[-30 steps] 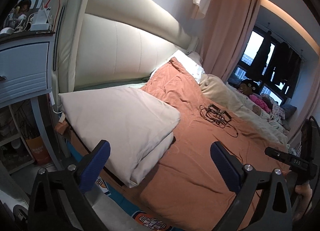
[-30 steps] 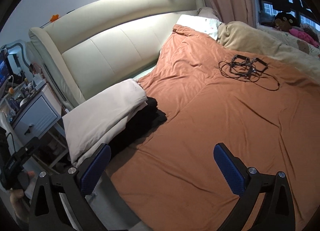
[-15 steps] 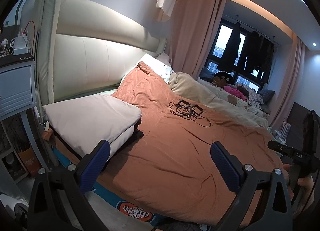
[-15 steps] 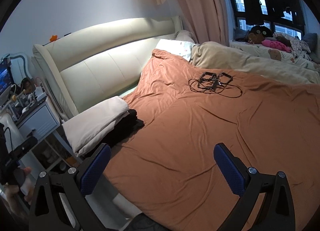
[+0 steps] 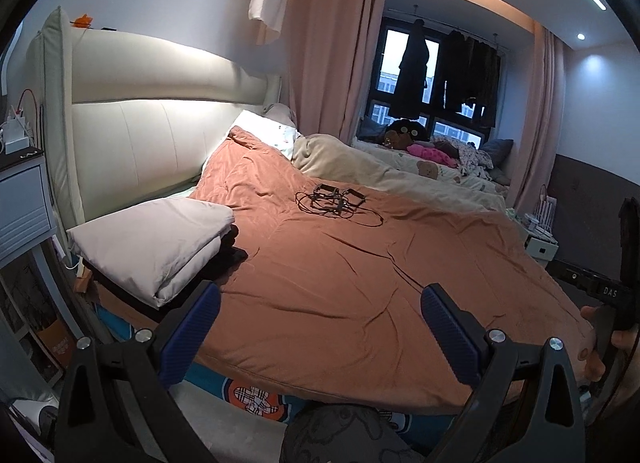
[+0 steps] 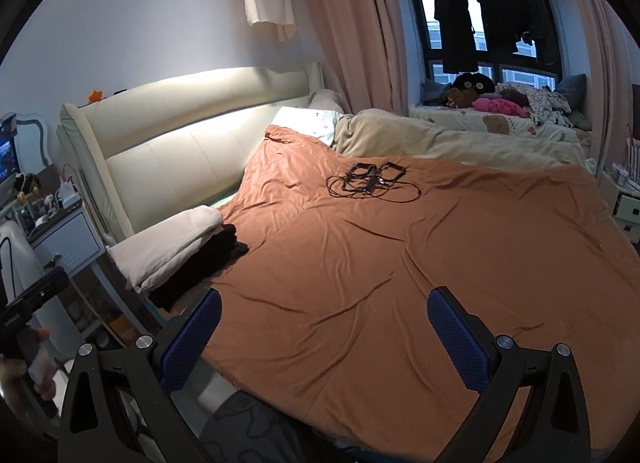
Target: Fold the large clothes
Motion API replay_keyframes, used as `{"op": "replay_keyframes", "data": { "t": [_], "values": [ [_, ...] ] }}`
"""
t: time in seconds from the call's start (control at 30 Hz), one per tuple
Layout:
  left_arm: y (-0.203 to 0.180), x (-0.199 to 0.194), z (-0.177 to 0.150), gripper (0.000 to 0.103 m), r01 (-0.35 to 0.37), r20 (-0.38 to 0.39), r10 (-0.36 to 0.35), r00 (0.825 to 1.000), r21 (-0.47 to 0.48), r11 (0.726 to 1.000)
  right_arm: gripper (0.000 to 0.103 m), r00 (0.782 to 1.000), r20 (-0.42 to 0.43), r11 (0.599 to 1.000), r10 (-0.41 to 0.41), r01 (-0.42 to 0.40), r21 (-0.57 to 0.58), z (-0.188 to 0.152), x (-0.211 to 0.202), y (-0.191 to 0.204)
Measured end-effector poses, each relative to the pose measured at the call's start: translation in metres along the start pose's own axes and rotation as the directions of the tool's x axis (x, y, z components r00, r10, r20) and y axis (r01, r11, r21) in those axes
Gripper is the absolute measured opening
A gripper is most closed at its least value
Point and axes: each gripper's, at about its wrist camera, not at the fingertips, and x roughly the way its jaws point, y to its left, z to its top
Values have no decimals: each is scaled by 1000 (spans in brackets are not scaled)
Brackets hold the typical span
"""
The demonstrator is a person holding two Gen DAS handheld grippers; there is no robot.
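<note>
You are standing at the foot side of the bed, and both tools are lifted above it with nothing in them. Your left gripper (image 5: 320,327) has its fingers spread wide, released, and your right gripper (image 6: 324,331) is the same, with only the orange blanket (image 6: 400,271) visible between the blue pads.

The clothes of the task are on the near left corner of the bed, close to the headboard (image 5: 152,139) and well apart from both grippers. There you see a pale folded piece (image 5: 160,235) lying flat and tidy on top, and under it a black garment (image 6: 204,263) whose edge comes out on the blanket. From the right wrist view the black one looks folded too, but I cannot tell how neat it is (most of it is hidden under the pale piece).

My judgement is that the folding of these two pieces is done, or nearly done, and they are already stacked. I see no other loose garment on the blanket, only a bundle of black cables (image 5: 336,203) in the middle. What is left, if anything, is probably to straighten the black edge or to fetch a next piece; the dark clothes hanging at the window (image 6: 456,23) may or may not belong to your task
</note>
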Motion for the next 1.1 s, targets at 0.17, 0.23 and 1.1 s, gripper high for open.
{"op": "replay_keyframes", "data": {
  "t": [0.17,0.23,1.1],
  "values": [
    [-24,-20,-15,102,23,20,-24,1000,50,998,103,998,34,998,-54,53,17,-27,-31,-11],
    [-32,-28,-23,102,35,22,-37,999,67,997,103,996,45,997,-76,75,27,-42,-46,-14],
    [-58,-59,-78,102,2,-3,-2,1000,88,996,103,991,34,992,-129,128,19,-116,-106,-24]
  ]
}}
